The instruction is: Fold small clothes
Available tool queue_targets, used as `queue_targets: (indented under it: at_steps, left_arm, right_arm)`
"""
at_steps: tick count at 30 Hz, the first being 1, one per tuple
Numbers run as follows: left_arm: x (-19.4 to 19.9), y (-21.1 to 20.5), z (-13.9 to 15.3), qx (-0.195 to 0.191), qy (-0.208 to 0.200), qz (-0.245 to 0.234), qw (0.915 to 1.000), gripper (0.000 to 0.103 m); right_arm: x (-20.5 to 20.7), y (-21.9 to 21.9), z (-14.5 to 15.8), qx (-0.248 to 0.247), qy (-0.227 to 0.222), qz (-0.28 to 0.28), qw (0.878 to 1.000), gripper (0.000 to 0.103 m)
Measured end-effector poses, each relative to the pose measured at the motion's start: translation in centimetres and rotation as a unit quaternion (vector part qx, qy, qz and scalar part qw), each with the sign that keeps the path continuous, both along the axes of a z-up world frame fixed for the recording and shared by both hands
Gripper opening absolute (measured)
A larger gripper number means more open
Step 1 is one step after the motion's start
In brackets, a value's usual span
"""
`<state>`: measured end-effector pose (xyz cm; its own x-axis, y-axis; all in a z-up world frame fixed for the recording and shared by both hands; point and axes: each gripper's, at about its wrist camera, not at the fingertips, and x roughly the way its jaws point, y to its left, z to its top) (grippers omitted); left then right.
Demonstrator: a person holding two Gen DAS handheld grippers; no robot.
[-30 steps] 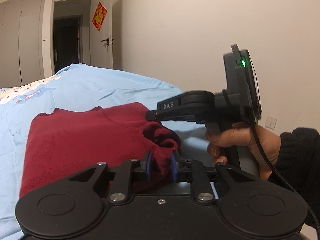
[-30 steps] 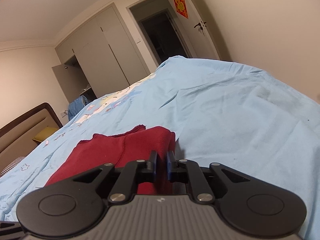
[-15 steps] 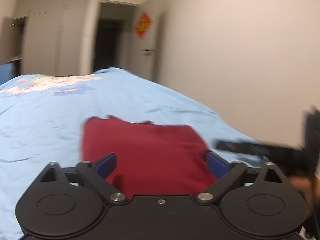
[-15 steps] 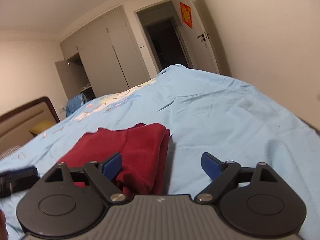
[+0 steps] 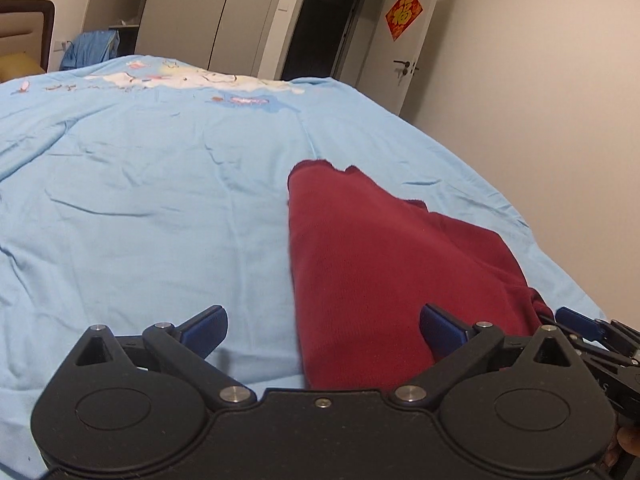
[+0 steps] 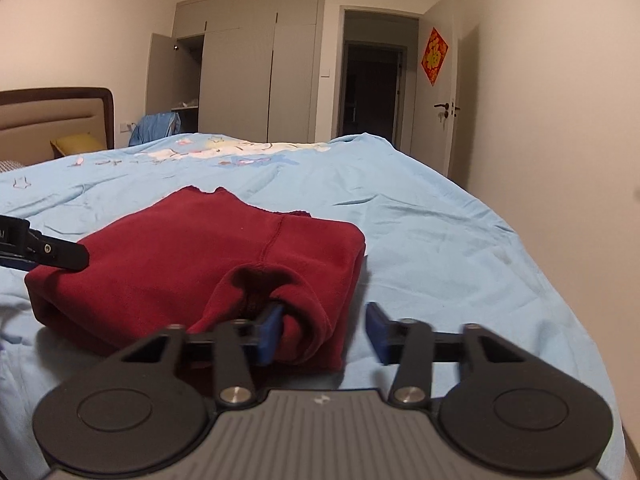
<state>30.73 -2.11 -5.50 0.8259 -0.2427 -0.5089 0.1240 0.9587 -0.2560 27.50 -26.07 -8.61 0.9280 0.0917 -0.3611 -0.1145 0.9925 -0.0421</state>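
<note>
Dark red knit, a folded small sweater [image 6: 208, 248] lies on the light blue bed sheet [image 5: 140, 208], toward the bed's right edge near the wall. Left tongs [image 5: 324, 330] are spread wide and released, the sweater's near edge between their blue pads. Right tongs [image 6: 326, 330] are also spread and released, their left pad [image 6: 272, 330] tucked against a rolled cuff. On the open door hangs a red diamond poster [image 6: 435, 56] with a gold character.
</note>
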Motion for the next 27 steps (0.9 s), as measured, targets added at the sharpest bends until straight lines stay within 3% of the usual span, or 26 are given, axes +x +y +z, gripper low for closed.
queue_targets:
  at_steps: [2, 5, 10, 15, 16, 20, 23, 27]
  left_arm:
    - [0.0, 0.0, -0.2, -0.003, 0.005, -0.001, 1.0, 0.102]
    - [0.2, 0.0, -0.5, -0.011, 0.014, -0.001, 0.9998, 0.102]
    - [0.3, 0.2, -1.0, -0.02, 0.024, -0.007, 0.9995, 0.102]
    - [0.4, 0.3, -1.3, -0.023, 0.029, -0.005, 0.9993, 0.102]
    - [0.4, 0.3, -1.3, -0.023, 0.029, -0.005, 0.9993, 0.102]
    - [0.5, 0.4, -1.5, -0.025, 0.031, -0.004, 0.9992, 0.102]
    - [0.6, 0.3, -1.6, -0.025, 0.031, -0.004, 0.9992, 0.102]
    - [0.6, 0.3, -1.7, -0.023, 0.031, -0.005, 0.9993, 0.102]
  right_arm:
    - [-0.3, 0.4, 0.0, -0.009, -0.001, 0.005, 1.0, 0.015]
    - [-1.1, 1.0, -0.2, -0.042, -0.01, -0.004, 0.999, 0.012]
    - [-1.1, 0.6, -1.7, -0.02, 0.02, -0.014, 1.0, 0.011]
    - [-1.2, 0.7, -1.8, -0.007, 0.022, -0.018, 1.0, 0.014]
    - [-1.2, 0.5, -1.7, 0.001, 0.023, -0.02, 1.0, 0.019]
    - [-1.8, -0.8, -1.5, 0.036, 0.024, -0.04, 0.998, 0.062]
    - [-2.1, -2.2, -1.5, 0.074, 0.026, -0.062, 0.995, 0.083]
    - [-2.3, -3.6, -1.1, 0.121, 0.019, -0.084, 0.989, 0.096]
